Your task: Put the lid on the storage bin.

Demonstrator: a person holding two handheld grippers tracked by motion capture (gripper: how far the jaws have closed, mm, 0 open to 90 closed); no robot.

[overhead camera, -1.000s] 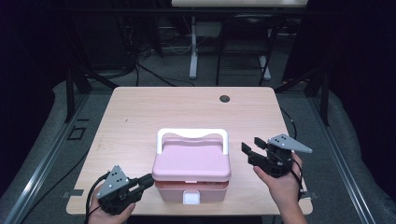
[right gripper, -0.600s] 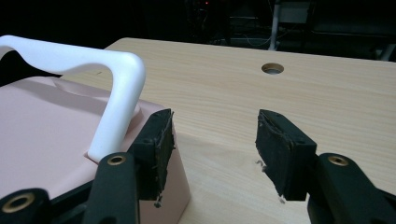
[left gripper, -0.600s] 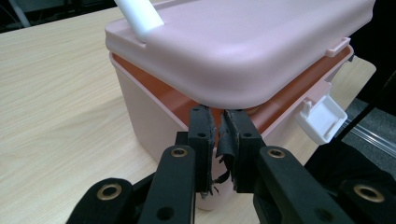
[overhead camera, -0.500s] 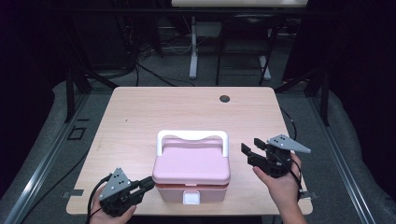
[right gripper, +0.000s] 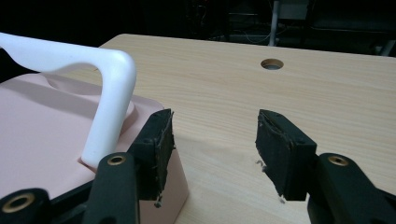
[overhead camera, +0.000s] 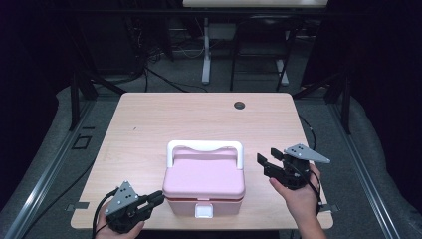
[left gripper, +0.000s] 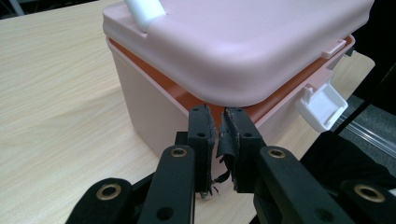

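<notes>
Flanking unlabelled pink box (overhead camera: 204,180), left claw (left gripper: 219,135) nearly closed, empty, right claw (right gripper: 212,149) open, empty.

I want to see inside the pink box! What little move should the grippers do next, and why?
Probably ease the left gripper across to the white latch, because the pink box has its lid down, that gripper's nearly shut jaws sit at the front corner, and the right gripper waits open.

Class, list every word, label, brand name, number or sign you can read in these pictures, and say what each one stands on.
None: no readable text anywhere.
The pink box, its white handle and white latch are unmarked.
The wooden table carries no writing.
</notes>
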